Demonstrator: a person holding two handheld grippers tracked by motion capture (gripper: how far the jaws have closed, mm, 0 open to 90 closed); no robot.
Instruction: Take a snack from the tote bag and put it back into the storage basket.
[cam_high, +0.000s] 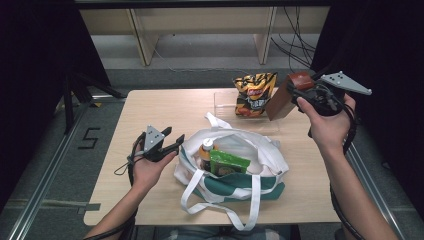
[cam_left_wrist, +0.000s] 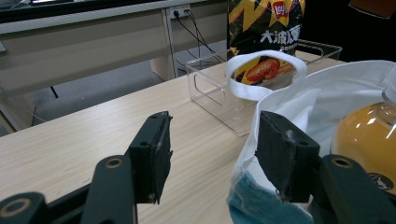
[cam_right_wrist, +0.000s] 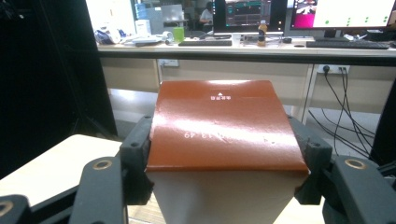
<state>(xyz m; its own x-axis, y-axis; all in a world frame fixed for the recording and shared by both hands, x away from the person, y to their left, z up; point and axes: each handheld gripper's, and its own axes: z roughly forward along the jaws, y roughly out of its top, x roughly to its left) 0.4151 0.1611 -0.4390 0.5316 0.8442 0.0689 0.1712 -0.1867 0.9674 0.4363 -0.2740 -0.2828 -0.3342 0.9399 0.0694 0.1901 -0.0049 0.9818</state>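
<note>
My right gripper is clamped on a brown carton, held in the air above the table's far right corner, near the chip bag. It looks like stiff, light card with a glossy face, so I squeeze its flat sides. Its long axis tilts down toward the tote bag. My left gripper hangs wide open and empty beside the tote's left edge.

High view looks down on the table; both gripper views sit low, close.
</note>
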